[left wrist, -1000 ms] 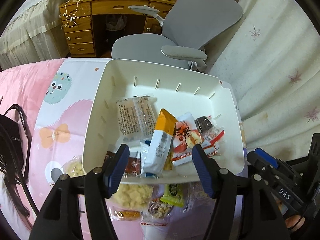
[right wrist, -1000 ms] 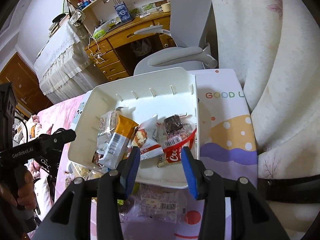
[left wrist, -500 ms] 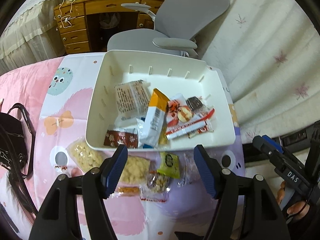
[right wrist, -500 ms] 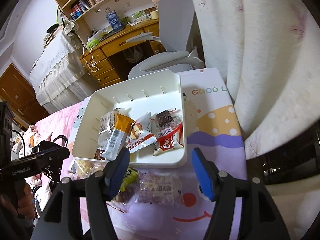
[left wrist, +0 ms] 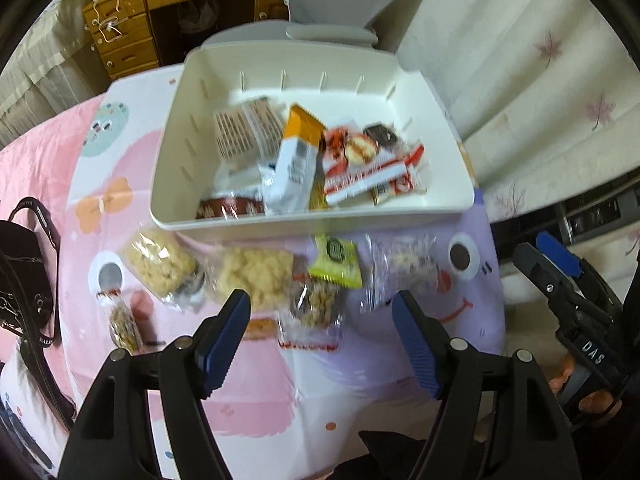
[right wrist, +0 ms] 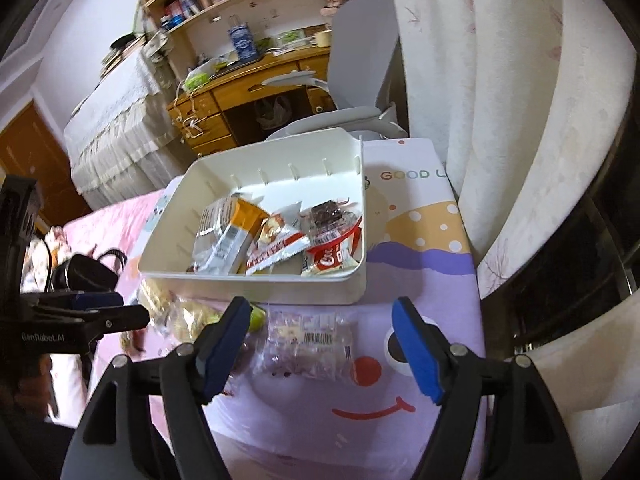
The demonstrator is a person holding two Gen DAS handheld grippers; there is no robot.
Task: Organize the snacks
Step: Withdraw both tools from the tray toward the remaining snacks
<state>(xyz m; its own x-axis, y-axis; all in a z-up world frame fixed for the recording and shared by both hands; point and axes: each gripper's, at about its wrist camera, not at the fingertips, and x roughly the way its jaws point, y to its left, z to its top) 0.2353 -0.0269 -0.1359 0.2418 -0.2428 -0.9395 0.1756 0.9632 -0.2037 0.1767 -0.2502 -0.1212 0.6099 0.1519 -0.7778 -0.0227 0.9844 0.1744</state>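
Observation:
A white bin (left wrist: 172,168) (right wrist: 312,290) sits on a cartoon-print cloth and holds several snack packets, among them an orange-and-white bar (left wrist: 296,164) and a red-and-white wrapper (left wrist: 360,180). More snacks lie on the cloth in front of it: two puffed-rice packs (left wrist: 156,266), a yellow-green packet (left wrist: 336,262), a nut pack (left wrist: 316,306) and a clear packet with a barcode (right wrist: 308,344). My left gripper (left wrist: 322,332) is open and empty above the loose snacks. My right gripper (right wrist: 320,340) is open and empty over the clear packet.
A black bag (left wrist: 24,280) lies at the left on the pink cloth. A grey office chair (left wrist: 320,12) and a wooden desk (left wrist: 132,28) stand behind the bin. A white curtain (right wrist: 500,120) hangs at the right.
Both grippers have pulled back and up from the bin. The loose snacks in front of the bin have come into view. The right gripper's jaws have opened wider.

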